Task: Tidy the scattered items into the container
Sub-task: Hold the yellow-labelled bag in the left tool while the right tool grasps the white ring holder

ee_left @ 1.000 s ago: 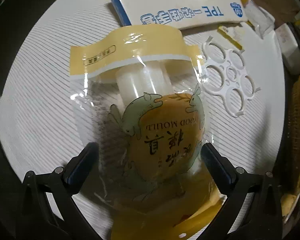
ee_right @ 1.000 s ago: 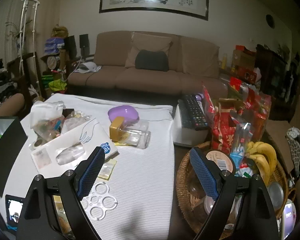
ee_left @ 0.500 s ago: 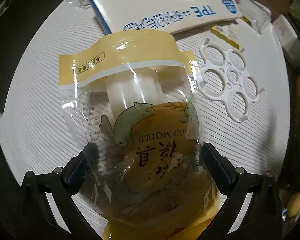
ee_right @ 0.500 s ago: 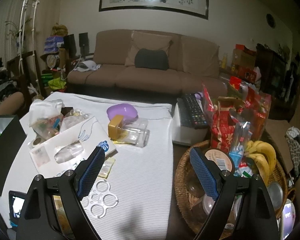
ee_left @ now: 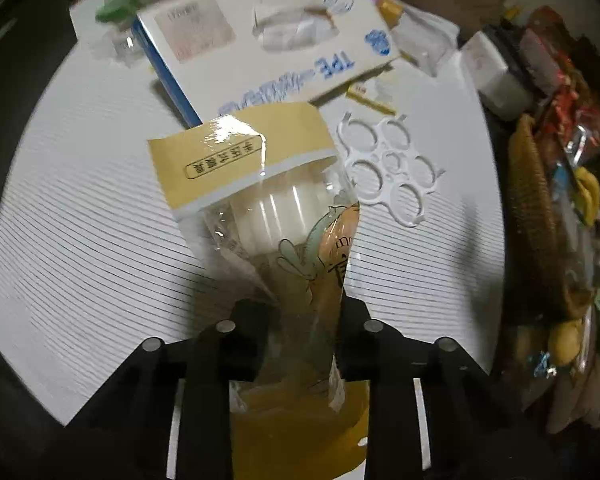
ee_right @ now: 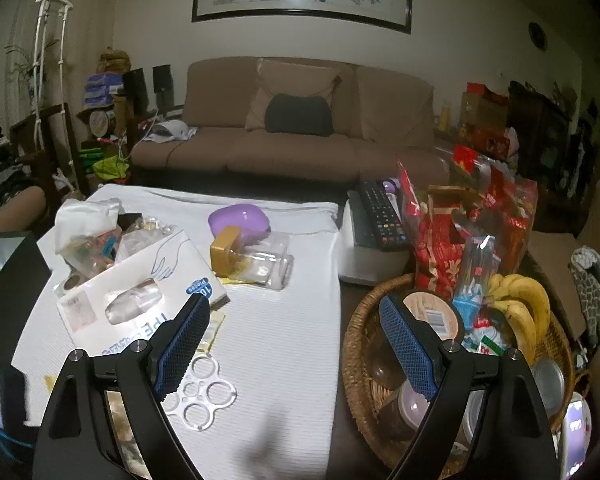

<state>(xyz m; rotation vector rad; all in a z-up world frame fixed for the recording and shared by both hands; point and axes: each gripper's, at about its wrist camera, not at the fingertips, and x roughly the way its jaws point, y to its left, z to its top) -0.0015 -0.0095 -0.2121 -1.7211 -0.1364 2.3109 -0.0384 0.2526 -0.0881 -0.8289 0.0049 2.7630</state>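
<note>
A clear plastic bag with a yellow top band [ee_left: 268,208] holds a white mould and an orange printed card. It lies on the white striped tablecloth [ee_left: 80,220]. My left gripper [ee_left: 302,312] is closing on the bag's lower part, and the film is pinched narrow between the black fingers. The wicker basket [ee_right: 360,344] stands at the right with jars, bananas and snack packs in it, and its rim [ee_left: 532,208] also shows in the left wrist view. My right gripper [ee_right: 292,308] hangs open over the gap between cloth and basket, with nothing between its blue pads.
A white glove box [ee_left: 268,44] lies just beyond the bag, and a white ring holder [ee_left: 388,172] lies to its right. Farther back are a clear jar with a gold lid [ee_right: 256,260], a purple bowl [ee_right: 240,218] and a remote control [ee_right: 380,216] on a white box. A sofa stands behind.
The left jaws have gone from wide apart to pinching the bag, which now looks squeezed and tilted. The left view has pulled back and shows more of the table. The right gripper has stayed put.
</note>
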